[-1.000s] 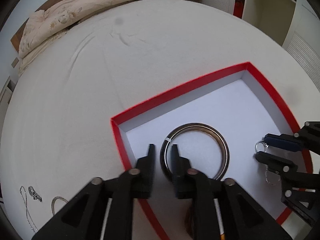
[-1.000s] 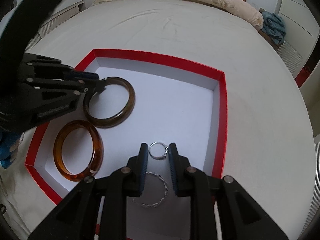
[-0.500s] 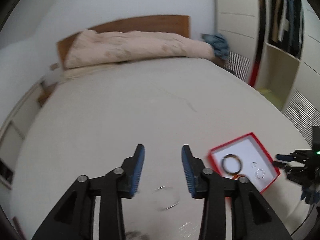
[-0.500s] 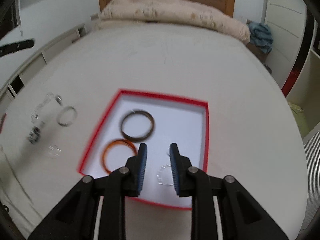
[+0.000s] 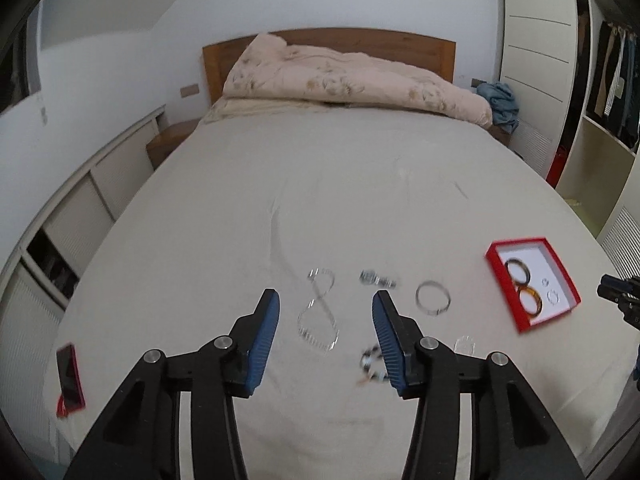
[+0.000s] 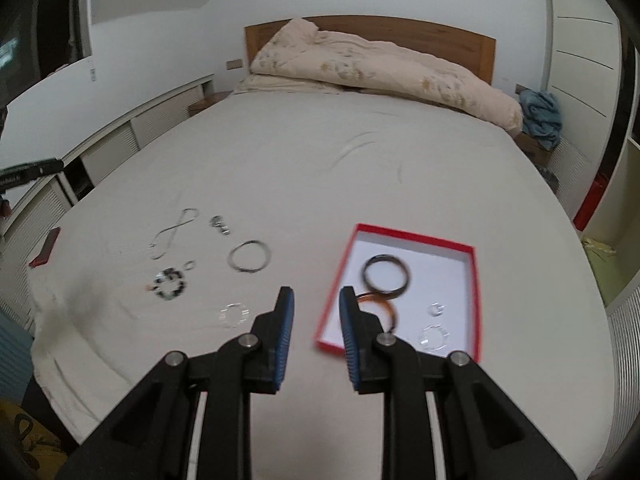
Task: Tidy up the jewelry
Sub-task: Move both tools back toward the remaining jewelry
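A red box (image 6: pixel 474 276) with a white floor lies on the bed and holds a dark bangle (image 6: pixel 386 274), an amber bangle (image 6: pixel 390 308), a small ring (image 6: pixel 435 309) and a thin bracelet (image 6: pixel 433 337); the box also shows in the left wrist view (image 5: pixel 568 276). Loose on the sheet lie a silver chain (image 5: pixel 318 312), a silver bangle (image 5: pixel 433 298), a beaded bracelet (image 6: pixel 171 282) and small pieces. My left gripper (image 5: pixel 325 334) is open and empty, held high above the chain. My right gripper (image 6: pixel 316 324) is open and empty, above the box's near left corner.
A rolled pink duvet (image 5: pixel 352 80) lies at the headboard. A red-cased phone (image 5: pixel 70 378) lies at the bed's left edge. Low cabinets (image 5: pixel 60 220) run along the left wall and a wardrobe (image 5: pixel 600 92) stands on the right.
Both grippers have pulled back and up from inside the box, so the whole bed is now in view. The left jaws have opened wider. The dark bangle stays in the box.
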`<state>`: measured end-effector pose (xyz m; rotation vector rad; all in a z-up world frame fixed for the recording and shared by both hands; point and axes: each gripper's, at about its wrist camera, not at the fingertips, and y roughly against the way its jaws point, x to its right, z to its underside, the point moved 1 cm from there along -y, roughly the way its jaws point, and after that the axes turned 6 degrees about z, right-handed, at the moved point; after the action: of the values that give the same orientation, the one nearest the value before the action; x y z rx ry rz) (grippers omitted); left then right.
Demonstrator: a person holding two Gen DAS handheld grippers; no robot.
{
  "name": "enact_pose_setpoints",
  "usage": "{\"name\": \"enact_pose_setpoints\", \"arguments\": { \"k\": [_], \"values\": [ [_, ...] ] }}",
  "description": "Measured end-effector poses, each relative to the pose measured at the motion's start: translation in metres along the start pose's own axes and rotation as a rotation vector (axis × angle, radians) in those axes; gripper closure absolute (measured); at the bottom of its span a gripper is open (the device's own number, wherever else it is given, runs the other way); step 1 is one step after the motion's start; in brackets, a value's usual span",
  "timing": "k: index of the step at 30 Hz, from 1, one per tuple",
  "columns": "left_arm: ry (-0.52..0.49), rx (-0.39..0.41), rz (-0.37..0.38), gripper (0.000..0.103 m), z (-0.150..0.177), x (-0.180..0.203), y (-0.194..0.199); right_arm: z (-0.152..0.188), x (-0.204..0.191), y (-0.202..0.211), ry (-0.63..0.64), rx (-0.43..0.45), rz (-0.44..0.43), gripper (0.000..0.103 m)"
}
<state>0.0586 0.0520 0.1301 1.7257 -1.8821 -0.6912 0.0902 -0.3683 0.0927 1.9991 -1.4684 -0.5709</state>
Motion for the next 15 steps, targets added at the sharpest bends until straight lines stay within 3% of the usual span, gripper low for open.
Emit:
{"name": "enact_pose_setpoints", "arguments": {
  "k": [5, 8, 15],
  "values": [
    [0.021, -0.050, 0.010, 0.052, 0.043, -0.019, -0.006, 0.016, -0.037, -0.004, -0.013, -0.024, -0.033, 0.079],
    [0.045, -0.084, 0.027, 0.052, 0.059, -0.023, -0.021, 0.026, -0.054, -0.015, -0.030, -0.044, -0.050, 0.064],
    [0.112, -0.201, 0.101, 0.052, 0.093, -0.014, -0.084, 0.042, -0.087, -0.067, -0.007, -0.136, -0.106, 0.064]
  ]
}}
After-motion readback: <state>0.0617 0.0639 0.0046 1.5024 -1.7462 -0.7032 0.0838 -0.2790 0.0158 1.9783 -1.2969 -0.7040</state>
